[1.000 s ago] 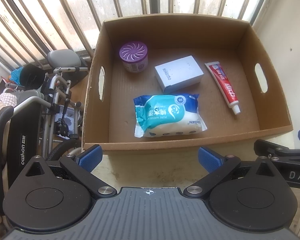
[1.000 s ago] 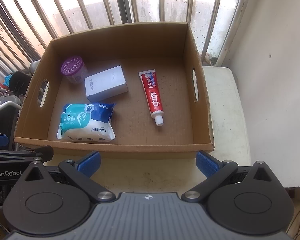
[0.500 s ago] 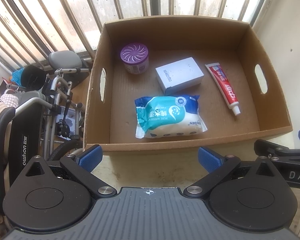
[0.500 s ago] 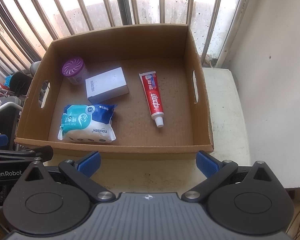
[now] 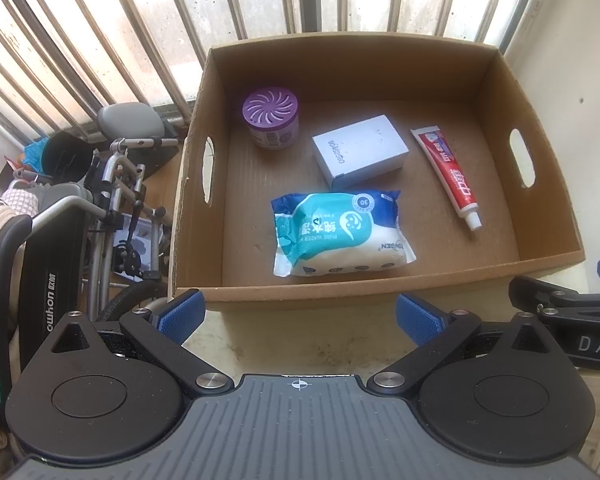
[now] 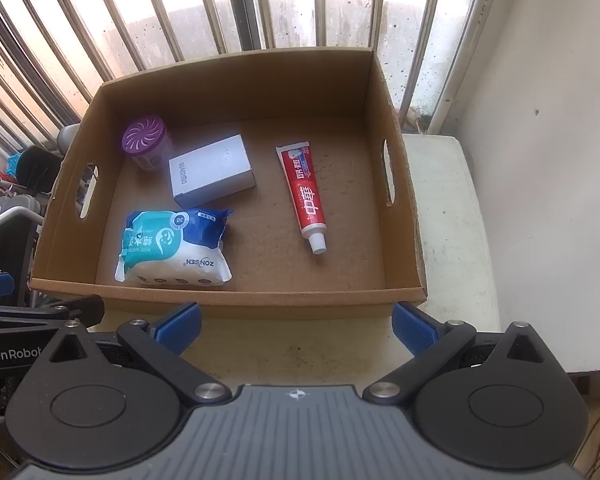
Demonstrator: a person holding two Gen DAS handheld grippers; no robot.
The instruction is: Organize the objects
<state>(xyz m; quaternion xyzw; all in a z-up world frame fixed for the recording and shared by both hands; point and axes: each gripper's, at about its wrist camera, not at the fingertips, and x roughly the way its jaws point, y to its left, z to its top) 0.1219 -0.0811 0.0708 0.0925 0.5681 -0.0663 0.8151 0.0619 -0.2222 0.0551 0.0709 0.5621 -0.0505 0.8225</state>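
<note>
A shallow cardboard box [image 5: 380, 302] [image 6: 228, 305] stands on a pale table. Inside lie a purple-lidded jar [image 5: 271, 119] [image 6: 146, 147] at the back left, a white carton [image 5: 360, 151] [image 6: 213, 170] beside it, a blue wet-wipes pack [image 5: 340, 234] [image 6: 175, 245] in front, and a red toothpaste tube [image 5: 449, 177] [image 6: 305, 196] to the right, cap toward me. My left gripper [image 5: 298, 316] hangs open just before the box's near wall, holding nothing. My right gripper [image 6: 296, 328] is likewise open and empty at the near wall.
Window bars [image 5: 260, 0] [image 6: 260, 4] rise behind the box. A wheelchair and black clutter [image 5: 112, 184] crowd the left side. A white wall [image 6: 540, 160] runs along the right, with bare tabletop [image 6: 448, 220] between it and the box.
Both views have drifted slightly, so the box sits a touch lower and to the right in frame. The objects in the box have not moved, and both grippers stay open.
</note>
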